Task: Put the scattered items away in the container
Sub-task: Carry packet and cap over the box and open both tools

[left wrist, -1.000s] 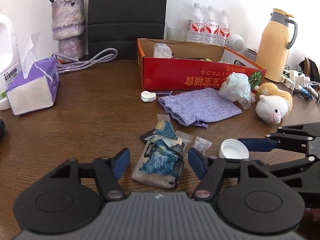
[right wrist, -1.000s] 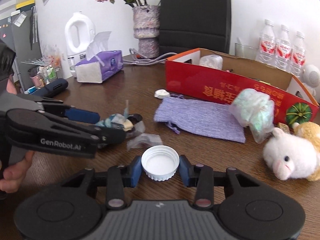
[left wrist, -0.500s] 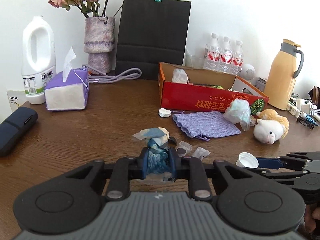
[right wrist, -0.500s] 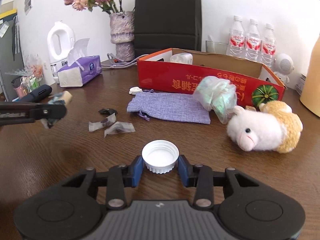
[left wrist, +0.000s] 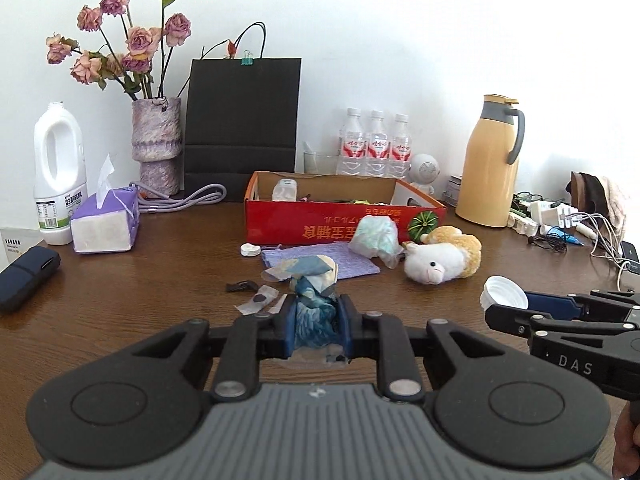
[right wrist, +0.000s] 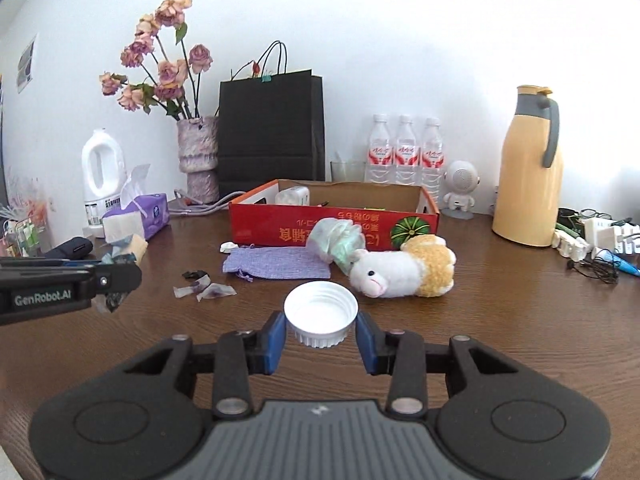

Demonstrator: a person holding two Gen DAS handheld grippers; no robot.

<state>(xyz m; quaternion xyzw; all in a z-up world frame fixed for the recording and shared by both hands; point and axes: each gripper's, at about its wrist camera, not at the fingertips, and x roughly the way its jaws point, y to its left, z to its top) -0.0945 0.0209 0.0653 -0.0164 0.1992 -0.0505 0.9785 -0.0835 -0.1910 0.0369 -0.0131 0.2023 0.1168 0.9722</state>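
My left gripper (left wrist: 316,324) is shut on a crumpled blue and cream packet (left wrist: 314,300) and holds it above the wooden table. My right gripper (right wrist: 321,338) is shut on a white bottle cap (right wrist: 321,314), also held above the table. The red cardboard box (left wrist: 344,226), the container, stands open at the back middle with a few items inside. A purple cloth pouch (left wrist: 320,264), a white and yellow plush sheep (left wrist: 440,260), a crumpled pale green bag (left wrist: 376,236), a small white cap (left wrist: 250,249) and torn wrapper scraps (left wrist: 256,300) lie in front of it.
At the back stand a vase of dried roses (left wrist: 156,144), a black paper bag (left wrist: 244,132), three water bottles (left wrist: 374,144) and a yellow thermos (left wrist: 490,172). A purple tissue box (left wrist: 106,226) and white jug (left wrist: 60,176) are left. Cables and chargers (left wrist: 560,224) lie at right.
My left gripper closed on the blue packet and lifted it off the table. My right gripper raised the white cap. Both views rose and pulled back from the table.
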